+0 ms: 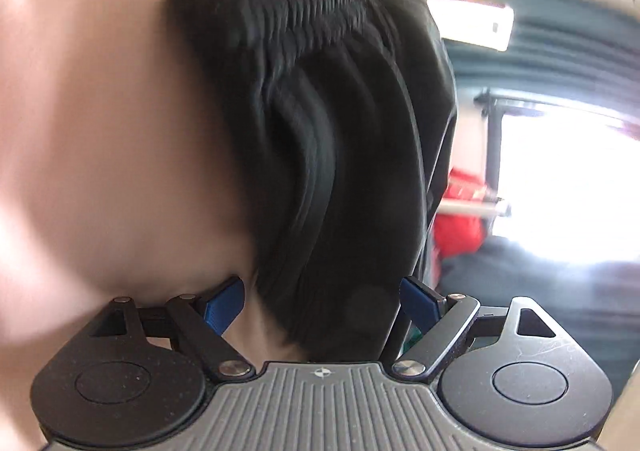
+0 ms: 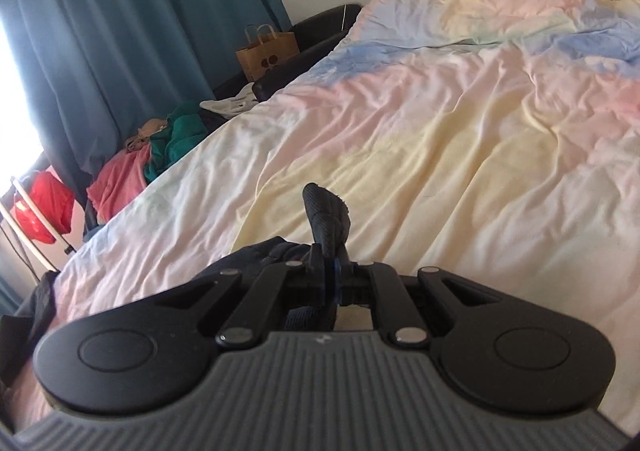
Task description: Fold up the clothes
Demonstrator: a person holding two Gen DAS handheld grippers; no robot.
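**Folding barely begun: one black garment in hand, a heap waiting**

Looking across the room, I judge the job to be near its start. The right hand-held gripper (image 2: 334,271) has its blue pads pressed together on a bunched corner of a dark ribbed garment (image 2: 326,217), and a nub of that fabric pokes up past the tips while the rest sags below the tool, just above the near edge of the bed (image 2: 440,123). From the left wrist view, the left hand-held gripper (image 1: 322,301) has its blue fingers (image 1: 224,301) spread wide, with black cloth (image 1: 328,139) hanging between them; it has an elastic ribbed waistband at the top, so shorts or trousers seem likely. I cannot tell whether the fingers touch the cloth, and the view is blurred. It may well be the same piece seen from both sides, though I cannot be sure.

Nothing folded lies on the pastel duvet; no neat stack shows anywhere. The garment is bunched and hanging, not spread flat, so laying it out, smoothing it and making the folds all remain. Beside the bed, near the teal curtain (image 2: 120,31), a jumble of pink and green clothes (image 2: 160,147) lies unsorted, so there seems to be plenty more after this piece.
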